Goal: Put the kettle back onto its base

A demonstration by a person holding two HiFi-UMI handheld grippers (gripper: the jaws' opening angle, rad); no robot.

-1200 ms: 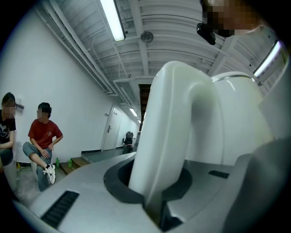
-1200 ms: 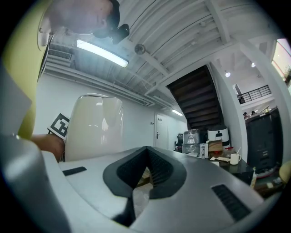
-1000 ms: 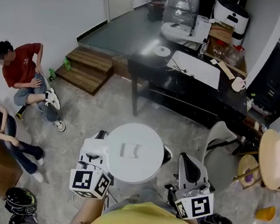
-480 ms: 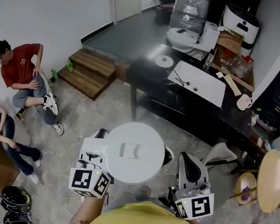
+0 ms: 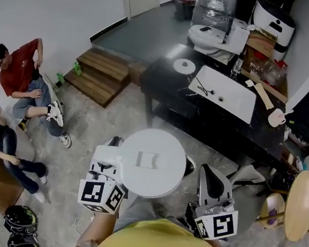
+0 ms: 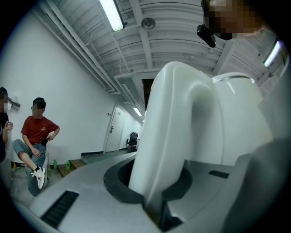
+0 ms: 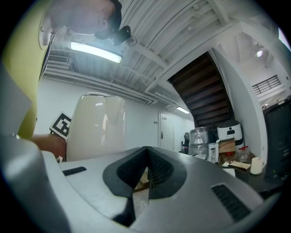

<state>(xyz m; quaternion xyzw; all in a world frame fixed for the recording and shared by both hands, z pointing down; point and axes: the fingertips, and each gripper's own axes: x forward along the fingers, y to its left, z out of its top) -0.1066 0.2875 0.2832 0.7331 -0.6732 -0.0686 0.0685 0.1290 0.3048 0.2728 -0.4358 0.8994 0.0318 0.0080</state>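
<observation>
The kettle (image 5: 152,162) hangs over the floor, well apart from the dark tabletop (image 5: 163,81), where what looks like its base (image 5: 184,66), a round white disc, lies. Because it is held only by its handle (image 6: 173,136), it could tilt or slip in the grip and spill or drop, or land off-centre on the base and tip over. The left hand-held gripper (image 6: 157,200) is clamped narrowly on that handle. The right hand-held gripper (image 7: 146,177) has its jaws together, holds nothing, and is near the kettle without touching it.
</observation>
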